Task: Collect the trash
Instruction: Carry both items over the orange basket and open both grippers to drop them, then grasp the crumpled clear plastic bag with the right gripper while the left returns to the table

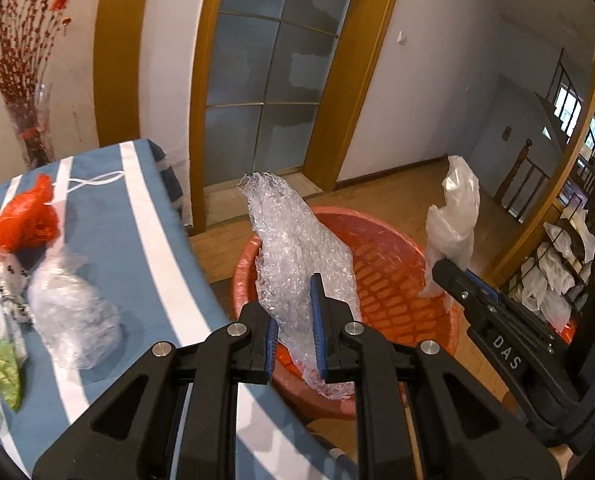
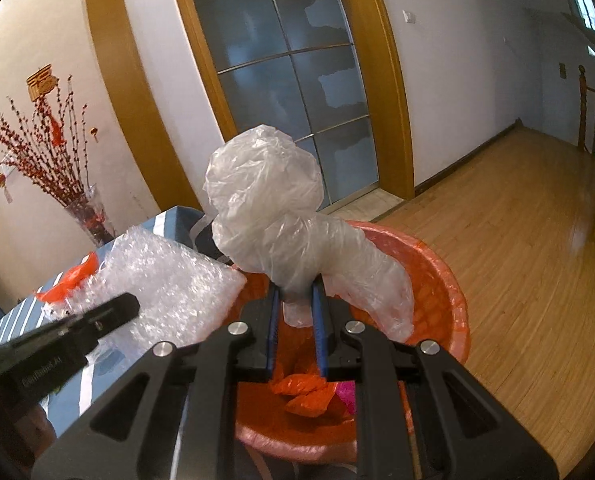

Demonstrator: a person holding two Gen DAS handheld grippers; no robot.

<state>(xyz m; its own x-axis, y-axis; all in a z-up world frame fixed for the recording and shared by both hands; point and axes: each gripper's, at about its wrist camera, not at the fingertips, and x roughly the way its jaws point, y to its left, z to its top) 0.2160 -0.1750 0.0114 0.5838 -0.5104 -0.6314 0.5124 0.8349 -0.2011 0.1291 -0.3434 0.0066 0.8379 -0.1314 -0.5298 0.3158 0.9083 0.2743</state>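
Note:
My left gripper (image 1: 295, 304) is shut on a crumpled sheet of clear bubble wrap (image 1: 297, 248), which it holds above the red plastic basket (image 1: 397, 280) on the floor. My right gripper (image 2: 296, 292) is shut on a whitish translucent plastic bag (image 2: 265, 200), also over the basket (image 2: 453, 292). Orange-red bags (image 2: 305, 392) lie inside the basket. In the left wrist view the right gripper (image 1: 445, 268) holds its bag (image 1: 455, 216) at the right. In the right wrist view the left gripper (image 2: 131, 304) and the bubble wrap (image 2: 169, 280) are at the left.
A table with a blue and white striped cloth (image 1: 137, 208) stands left of the basket. On it lie a red plastic bag (image 1: 25, 220), a clear plastic bag (image 1: 73, 312) and a green wrapper (image 1: 5, 368). A vase of red branches (image 1: 29, 132) stands behind. Wooden floor (image 2: 517, 220) stretches to the right.

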